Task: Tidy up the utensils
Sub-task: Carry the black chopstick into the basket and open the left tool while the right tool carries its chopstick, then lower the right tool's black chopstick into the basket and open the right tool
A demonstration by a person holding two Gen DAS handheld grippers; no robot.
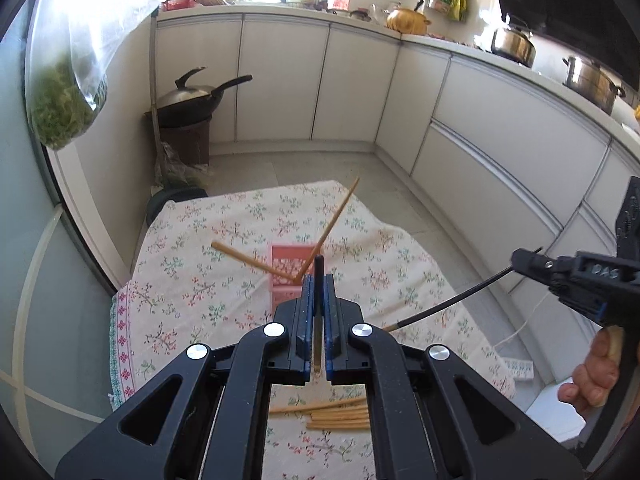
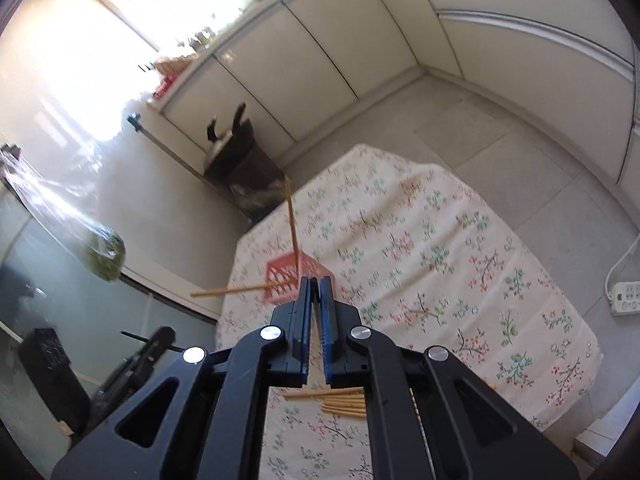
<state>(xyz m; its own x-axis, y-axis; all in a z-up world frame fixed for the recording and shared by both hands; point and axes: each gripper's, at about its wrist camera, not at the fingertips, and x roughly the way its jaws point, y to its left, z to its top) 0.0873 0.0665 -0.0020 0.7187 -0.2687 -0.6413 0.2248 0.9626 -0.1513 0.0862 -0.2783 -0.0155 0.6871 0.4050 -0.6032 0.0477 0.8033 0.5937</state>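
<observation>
A pink slotted basket (image 1: 286,254) (image 2: 280,270) stands on the floral tablecloth (image 1: 192,280), with two wooden chopsticks (image 1: 336,216) leaning out of it. My left gripper (image 1: 319,277) is shut on a black-topped chopstick (image 1: 319,266) that stands upright between its pads, just in front of the basket. In the left wrist view my right gripper (image 1: 520,258) hangs at the right, shut on a second black-and-wood chopstick (image 1: 448,300) that slants down toward the table. In its own view the right gripper (image 2: 316,280) shows closed jaws and the chopstick is hidden. Several loose chopsticks (image 1: 340,416) (image 2: 344,402) lie near the table's front.
A wok (image 1: 192,96) sits on a dark stool beyond the table's far left corner. A clear bag of greens (image 1: 60,112) hangs at the left. White cabinets run along the back and right. A power strip (image 2: 628,298) lies on the floor. A hand (image 1: 592,372) holds the right gripper.
</observation>
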